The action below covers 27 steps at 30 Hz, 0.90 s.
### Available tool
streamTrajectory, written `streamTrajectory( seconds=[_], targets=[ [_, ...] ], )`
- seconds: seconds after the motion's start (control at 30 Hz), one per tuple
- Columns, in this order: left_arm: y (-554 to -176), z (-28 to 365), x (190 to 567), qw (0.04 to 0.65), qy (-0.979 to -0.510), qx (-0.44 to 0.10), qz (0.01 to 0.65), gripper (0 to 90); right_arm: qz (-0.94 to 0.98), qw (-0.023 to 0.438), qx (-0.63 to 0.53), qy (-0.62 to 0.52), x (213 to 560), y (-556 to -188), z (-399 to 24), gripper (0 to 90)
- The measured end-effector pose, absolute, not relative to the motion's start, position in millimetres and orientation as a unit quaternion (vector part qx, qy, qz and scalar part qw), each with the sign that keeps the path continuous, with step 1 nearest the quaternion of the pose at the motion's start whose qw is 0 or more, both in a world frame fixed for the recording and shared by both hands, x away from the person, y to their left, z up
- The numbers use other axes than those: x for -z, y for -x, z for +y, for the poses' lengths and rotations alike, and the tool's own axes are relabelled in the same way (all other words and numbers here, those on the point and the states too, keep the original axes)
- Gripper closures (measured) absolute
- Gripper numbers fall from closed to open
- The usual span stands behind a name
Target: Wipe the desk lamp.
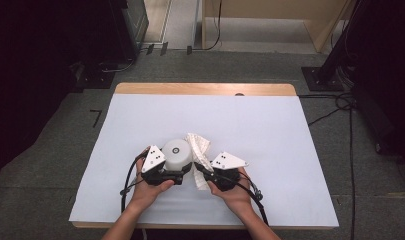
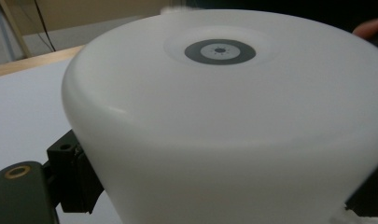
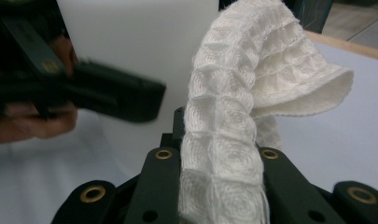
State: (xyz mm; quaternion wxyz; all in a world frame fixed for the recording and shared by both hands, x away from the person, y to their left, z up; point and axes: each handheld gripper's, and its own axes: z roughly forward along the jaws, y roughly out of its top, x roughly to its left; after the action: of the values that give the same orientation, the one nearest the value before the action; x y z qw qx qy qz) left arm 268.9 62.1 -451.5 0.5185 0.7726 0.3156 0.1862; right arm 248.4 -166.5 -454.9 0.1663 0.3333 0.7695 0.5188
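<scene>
My left gripper (image 1: pixel 174 170) is shut on a white round container (image 1: pixel 176 154) that has a grey ring on its upturned flat end. In the left gripper view the container (image 2: pixel 224 116) sits close up, with a black jaw at each lower side of it. My right gripper (image 1: pixel 202 171) is shut on a white waffle-weave cloth (image 1: pixel 199 145), just to the right of the container. In the right gripper view the cloth (image 3: pixel 233 116) rises from between the jaws and folds over to the right. Behind it stand the container (image 3: pixel 130 46) and the left gripper (image 3: pixel 112 95).
Both hands work near the front middle of a table covered by a white sheet (image 1: pixel 140 115), with a wooden strip (image 1: pixel 205 89) along its far edge. Dark equipment stands on the floor at left and right, and cables (image 1: pixel 340 102) trail at the right.
</scene>
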Motion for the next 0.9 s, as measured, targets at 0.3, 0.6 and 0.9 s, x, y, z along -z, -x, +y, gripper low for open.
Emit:
streamTrajectory(
  seconds=[0.3,0.6,0.9],
  targets=[
    [-269,58,456,0.519,-0.772,-0.187,0.315,8.3,0.764,0.169,-0.526,-0.332,451,-249,-171,78.9],
    [-272,66,454,0.533,-0.757,-0.189,0.328,8.3,0.784,0.152,-0.498,-0.338,467,-257,-168,78.8],
    [-276,63,466,0.504,-0.765,-0.219,0.335,8.3,0.768,0.166,-0.504,-0.358,464,-259,-178,78.7]
  ],
)
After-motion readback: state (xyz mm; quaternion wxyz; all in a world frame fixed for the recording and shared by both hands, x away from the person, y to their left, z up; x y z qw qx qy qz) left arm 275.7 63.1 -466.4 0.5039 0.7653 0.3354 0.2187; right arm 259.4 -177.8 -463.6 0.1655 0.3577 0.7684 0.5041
